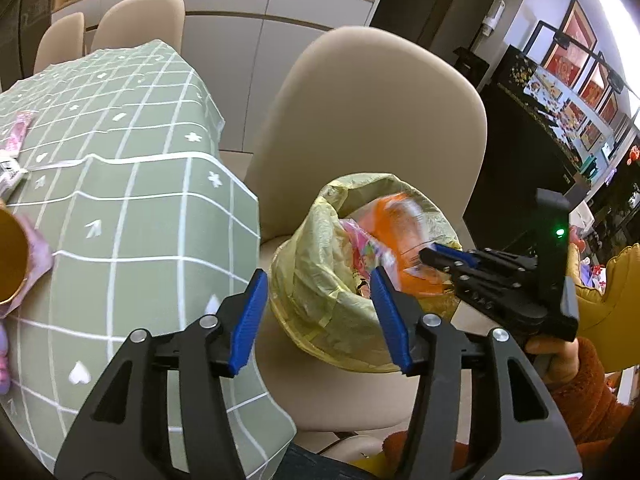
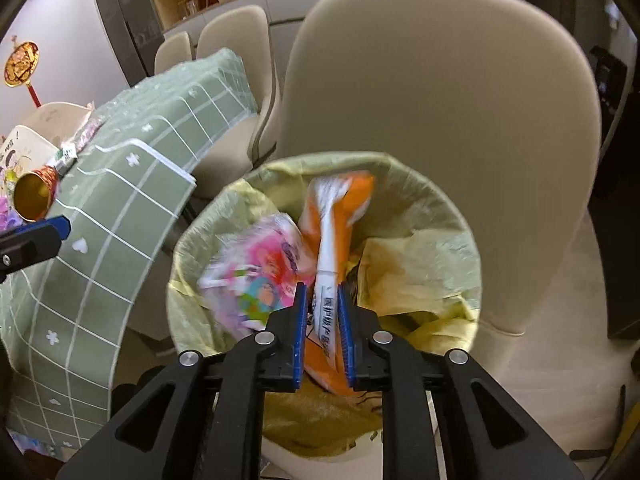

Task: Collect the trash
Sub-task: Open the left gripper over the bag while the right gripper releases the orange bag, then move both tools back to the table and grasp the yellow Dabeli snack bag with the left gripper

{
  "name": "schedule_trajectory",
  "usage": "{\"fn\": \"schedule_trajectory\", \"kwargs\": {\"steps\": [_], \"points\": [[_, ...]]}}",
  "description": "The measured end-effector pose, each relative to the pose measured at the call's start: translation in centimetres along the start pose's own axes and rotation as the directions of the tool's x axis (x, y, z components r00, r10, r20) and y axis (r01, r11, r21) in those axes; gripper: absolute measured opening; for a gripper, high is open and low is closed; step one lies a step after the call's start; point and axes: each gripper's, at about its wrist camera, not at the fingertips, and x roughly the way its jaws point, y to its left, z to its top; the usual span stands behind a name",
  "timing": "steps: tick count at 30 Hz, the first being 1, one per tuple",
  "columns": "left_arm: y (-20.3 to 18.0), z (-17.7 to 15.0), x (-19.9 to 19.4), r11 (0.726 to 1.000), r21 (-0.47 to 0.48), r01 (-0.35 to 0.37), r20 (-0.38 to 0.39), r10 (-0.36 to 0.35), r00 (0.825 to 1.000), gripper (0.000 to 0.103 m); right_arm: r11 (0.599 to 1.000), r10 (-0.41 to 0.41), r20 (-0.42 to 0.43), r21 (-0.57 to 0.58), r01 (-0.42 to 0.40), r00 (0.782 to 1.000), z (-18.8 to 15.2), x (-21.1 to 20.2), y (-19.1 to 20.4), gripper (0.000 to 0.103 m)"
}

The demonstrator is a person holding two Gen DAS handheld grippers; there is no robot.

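Beige dining chairs (image 2: 440, 120) line a table draped in a green checked cloth (image 1: 132, 208); a cabinet with open shelves stands behind. On the seat of the nearest chair sits a trash bin lined with a yellow bag (image 2: 432, 216), just beside the table's corner.

Right gripper (image 2: 322, 332) — poised over the bin's mouth, pointing downward. An orange-and-white wrapper (image 2: 336, 216) runs up between its blue pads (image 2: 301, 336); the jaws stand narrowly parted, and a thin gap shows on either side of the wrapper, so the pads do not appear to press it. The wrapper's upper end is blurred. A pink printed packet (image 2: 256, 272) lies in the bin to its left.

Left gripper (image 1: 320, 320) — jaws open, nothing between them; it hangs between the table edge and the bin's near rim.

On the cloth lie a gold paper cup (image 2: 34, 196) on its side and several small wrappers (image 1: 16, 148). A hand in an orange fleece sleeve (image 1: 576, 396) holds the right gripper.
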Motion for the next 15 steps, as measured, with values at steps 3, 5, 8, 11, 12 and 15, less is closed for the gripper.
{"fn": "schedule_trajectory", "kwargs": {"steps": [3, 5, 8, 11, 12, 15], "points": [[0.7, -0.5, -1.7, 1.0, 0.0, -0.019, 0.036, 0.019, 0.999, 0.052, 1.0, 0.002, 0.036, -0.003, -0.002, 0.999, 0.2, -1.6, 0.7, 0.017], [1.3, -1.0, -2.9, 0.999, 0.0, -0.033, 0.059, 0.033, 0.998, 0.054, 1.0, 0.009, 0.063, -0.014, -0.008, 0.998, 0.6, -2.8, 1.6, 0.017], [2.5, -1.7, -4.5, 0.999, -0.014, -0.042, 0.08, 0.043, 0.996, 0.055, 0.999, 0.028, 0.1, -0.038, -0.024, 0.995, 1.0, -4.1, 3.5, 0.017], [4.3, -2.7, -7.1, 0.996, -0.041, -0.083, 0.131, 0.087, 0.988, 0.055, 0.997, 0.055, 0.129, -0.069, -0.046, 0.99, 1.4, -5.1, 6.0, 0.017], [4.6, -2.9, -7.8, 0.994, -0.046, -0.095, 0.145, 0.101, 0.984, 0.055, 0.995, 0.07, 0.14, -0.083, -0.059, 0.988, 1.6, -5.4, 7.0, 0.017], [6.6, -4.0, -10.9, 0.986, -0.075, -0.152, 0.208, 0.164, 0.964, 0.055, 0.988, 0.115, 0.164, -0.124, -0.096, 0.98, 2.0, -5.9, 10.0, 0.017]]}}
